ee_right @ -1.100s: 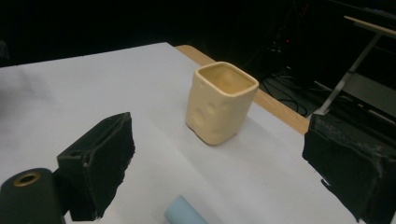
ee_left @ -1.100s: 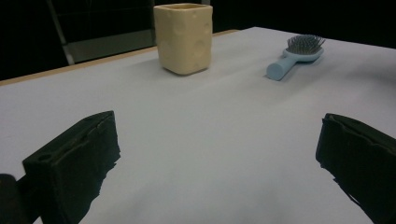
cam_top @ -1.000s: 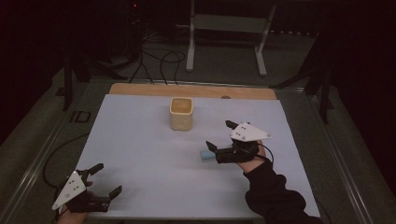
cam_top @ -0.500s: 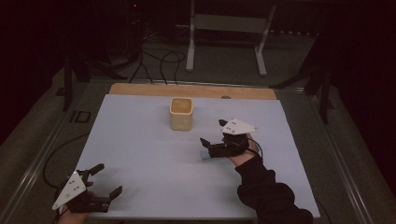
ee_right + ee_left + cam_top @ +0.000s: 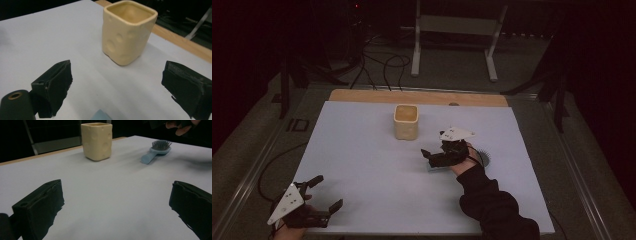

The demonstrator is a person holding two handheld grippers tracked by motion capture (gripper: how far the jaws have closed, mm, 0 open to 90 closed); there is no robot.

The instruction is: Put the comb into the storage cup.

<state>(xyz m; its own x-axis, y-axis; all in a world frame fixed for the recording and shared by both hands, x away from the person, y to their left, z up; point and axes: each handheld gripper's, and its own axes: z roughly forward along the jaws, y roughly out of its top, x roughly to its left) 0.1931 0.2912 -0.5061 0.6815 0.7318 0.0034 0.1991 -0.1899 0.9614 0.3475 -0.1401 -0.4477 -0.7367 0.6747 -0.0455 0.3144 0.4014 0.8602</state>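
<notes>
Hairbrush [image 5: 156,151]: pale blue plastic, oval head set with dark bristles facing up, short thick handle. It lies flat on the table sheet [image 5: 362,165], a smooth matte pale lavender surface. In the left gripper view it sits in the upper right of the frame, long axis running diagonally, handle end toward lower left and head toward upper right. In the high view the dark bristle head shows just right of the right gripper [image 5: 434,156], right of frame centre; the handle is hidden under the gripper. In the right gripper view a pale blue corner of it shows at the bottom edge.

Cup [image 5: 128,31]: cream, glazed-looking, square with rounded corners, shallow round dimples in its walls, upright, open top. Upper centre of the high view, above and left of the brush, apart from it.

Right gripper: jaws spread wide, nothing between them, hanging over the brush handle; contact cannot be told.

Left gripper [image 5: 324,197]: lower left corner of the high view, well apart from both things, jaws wide open, holding nothing. Jaw pads are black, rough-edged blocks.

A bare wooden strip [image 5: 417,96] borders the sheet's upper edge.
</notes>
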